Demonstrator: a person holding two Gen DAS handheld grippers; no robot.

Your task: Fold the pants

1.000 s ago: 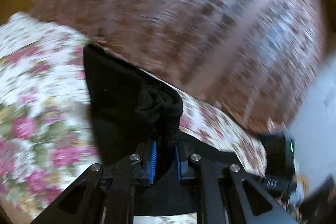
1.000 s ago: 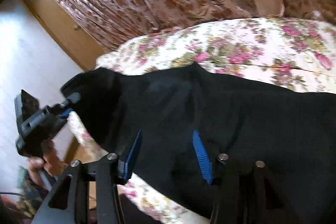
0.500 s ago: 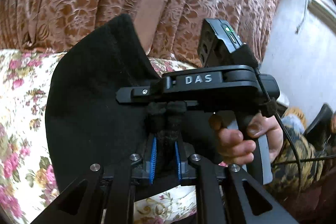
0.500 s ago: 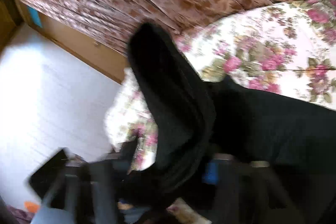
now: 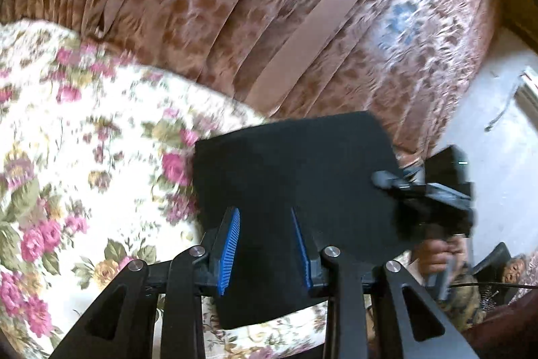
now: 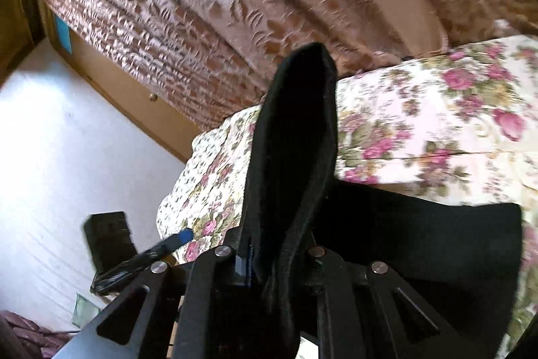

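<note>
The black pants [image 5: 296, 177] lie on the floral bedspread [image 5: 84, 140], seen as a flat dark panel in the left wrist view. My left gripper [image 5: 265, 224] is open just above the cloth, blue pads apart, holding nothing. My right gripper [image 6: 279, 254] is shut on the pants [image 6: 296, 140]; a black flap stands up between its jaws, and the rest of the cloth [image 6: 437, 241] lies flat to the right. The right gripper also shows in the left wrist view [image 5: 437, 190], at the pants' right edge.
A brown patterned curtain [image 5: 269, 5] hangs behind the bed. A white wall [image 6: 67, 157] and a wooden frame [image 6: 117, 90] are to the left in the right wrist view. The bedspread [image 6: 420, 123] extends to the right there.
My left gripper has let go of the bunched black cloth and opened. My right gripper, open a second ago, has shut on the pants and holds a flap upright.
</note>
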